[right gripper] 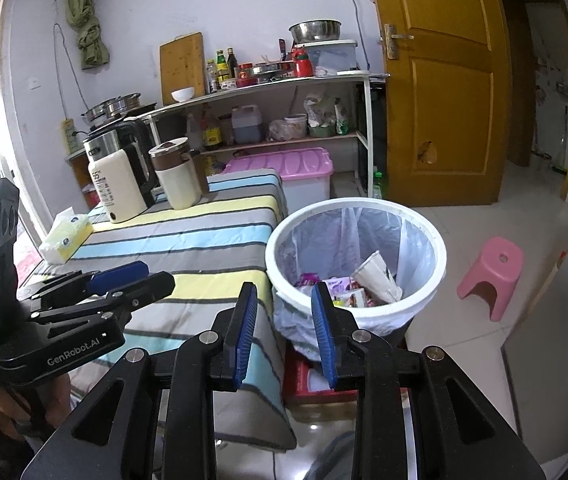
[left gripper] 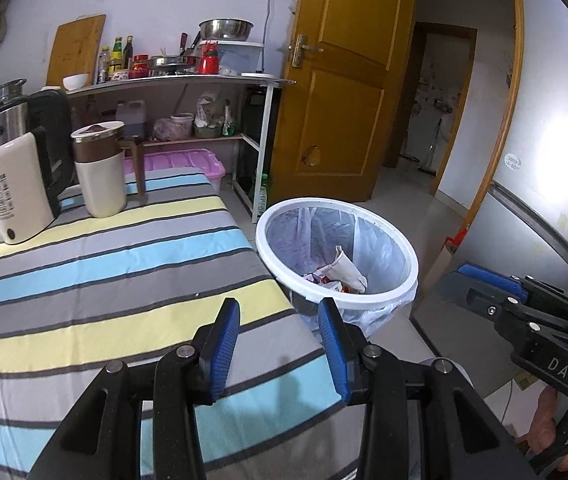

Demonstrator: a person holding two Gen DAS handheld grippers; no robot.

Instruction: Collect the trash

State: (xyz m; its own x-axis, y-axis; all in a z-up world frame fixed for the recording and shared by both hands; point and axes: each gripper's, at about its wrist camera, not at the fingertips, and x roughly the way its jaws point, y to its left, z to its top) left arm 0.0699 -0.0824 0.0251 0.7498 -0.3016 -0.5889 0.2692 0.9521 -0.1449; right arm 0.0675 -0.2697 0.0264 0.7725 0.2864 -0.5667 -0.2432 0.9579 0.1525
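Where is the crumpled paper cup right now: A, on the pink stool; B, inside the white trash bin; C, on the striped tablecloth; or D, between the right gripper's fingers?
B: the paper cup lies among wrappers inside the lined trash bin, and both grippers are empty.

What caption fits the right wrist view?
Empty right gripper by striped table, facing bin holding trash.

Striped table (left gripper: pixel 103 280) — kettle (left gripper: pixel 15 184), jug (left gripper: pixel 101 172), tissues (right gripper: pixel 65 238).
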